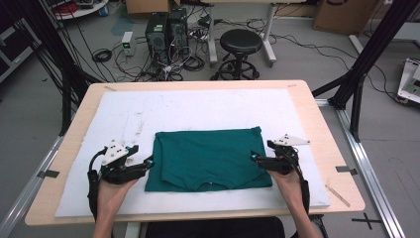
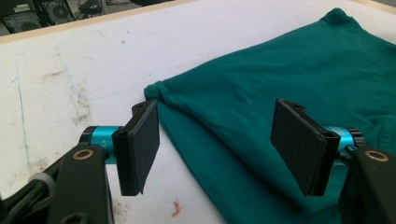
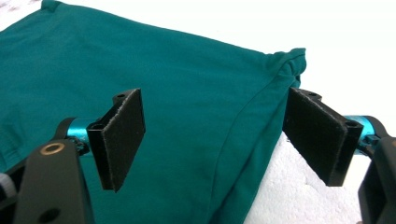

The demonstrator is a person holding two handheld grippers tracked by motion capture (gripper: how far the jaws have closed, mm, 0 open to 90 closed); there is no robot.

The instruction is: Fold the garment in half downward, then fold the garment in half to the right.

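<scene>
Green cloth shirt (image 1: 208,158), folded into a flat, wide shape, lies in the middle of the white foam mat (image 1: 198,106) on my light wooden table (image 1: 327,129). Its neck hole points toward me.

My left gripper (image 1: 148,162) sits at the left edge of the shirt. Its black fingers (image 2: 140,144) are spread wide apart and hold nothing. In the left gripper view, one finger is over the white mat and the other is over the green cloth, with the shirt's edge between them.

My right gripper (image 1: 255,157) sits at the right edge of the shirt. Its fingers (image 3: 122,135) are spread wide apart too, with nothing held. In the right gripper view, one finger is over the green cloth and the other is just past the shirt's folded edge, over the mat.

I cannot tell if the fingers touch the cloth.
</scene>
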